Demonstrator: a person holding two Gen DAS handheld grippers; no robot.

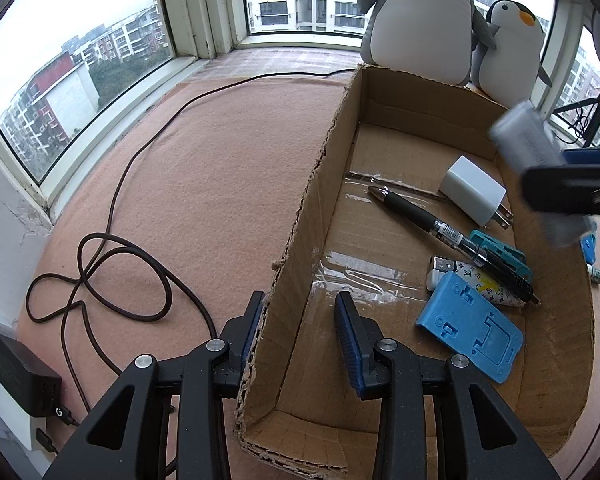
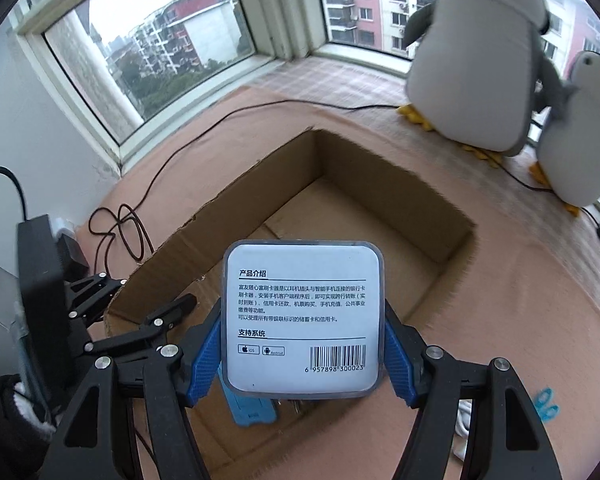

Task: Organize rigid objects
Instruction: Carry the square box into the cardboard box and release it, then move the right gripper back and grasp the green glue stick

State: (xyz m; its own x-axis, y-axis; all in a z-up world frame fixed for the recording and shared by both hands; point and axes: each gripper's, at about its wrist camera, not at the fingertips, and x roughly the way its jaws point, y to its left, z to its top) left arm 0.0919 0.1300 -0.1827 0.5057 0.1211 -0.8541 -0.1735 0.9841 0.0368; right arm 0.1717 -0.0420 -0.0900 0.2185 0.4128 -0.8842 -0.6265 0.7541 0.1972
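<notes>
Plastic case (image 2: 302,316), likely light, stiff and slick-sided, sits clamped by its side edges in the right gripper (image 2: 302,354) over the cardboard box (image 2: 432,216), while the left gripper (image 1: 300,320) straddles the box wall, jaws apart

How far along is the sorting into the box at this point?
Done: a white charger, black pen and blue plastic stand lie in the cardboard box.

In hand: the right gripper holds a clear labelled case above the box; the left gripper straddles its wall.

Left: blue clips outside on the cloth.
</notes>
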